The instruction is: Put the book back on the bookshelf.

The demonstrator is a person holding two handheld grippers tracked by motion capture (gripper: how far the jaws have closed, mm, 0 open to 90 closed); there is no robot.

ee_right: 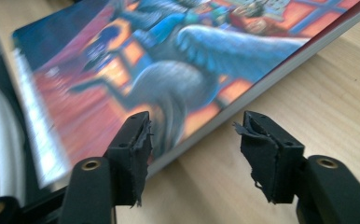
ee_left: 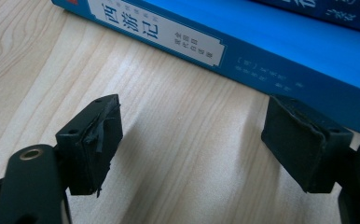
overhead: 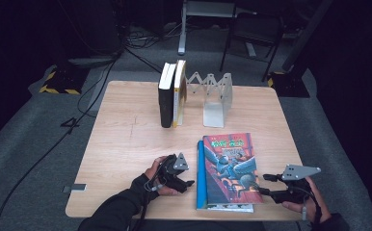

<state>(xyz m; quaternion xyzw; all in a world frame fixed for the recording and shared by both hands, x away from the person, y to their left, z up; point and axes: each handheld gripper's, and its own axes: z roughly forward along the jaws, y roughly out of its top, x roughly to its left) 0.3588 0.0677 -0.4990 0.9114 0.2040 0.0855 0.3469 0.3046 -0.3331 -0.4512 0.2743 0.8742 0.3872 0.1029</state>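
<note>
A colourful picture-cover book lies flat on top of a blue book at the front of the wooden table. My left gripper rests just left of the stack, open; in the left gripper view its jaws stand wide apart over bare wood, with the blue book's spine just beyond them. My right gripper is at the stack's right edge, open. In the right gripper view one jaw hangs over the cover and the other over the table, with the book's edge running between them, untouched.
Two books, one black and one pale, stand upright at the back of the table against an expanding metal bookend rack. A chair and cables lie on the floor behind the table.
</note>
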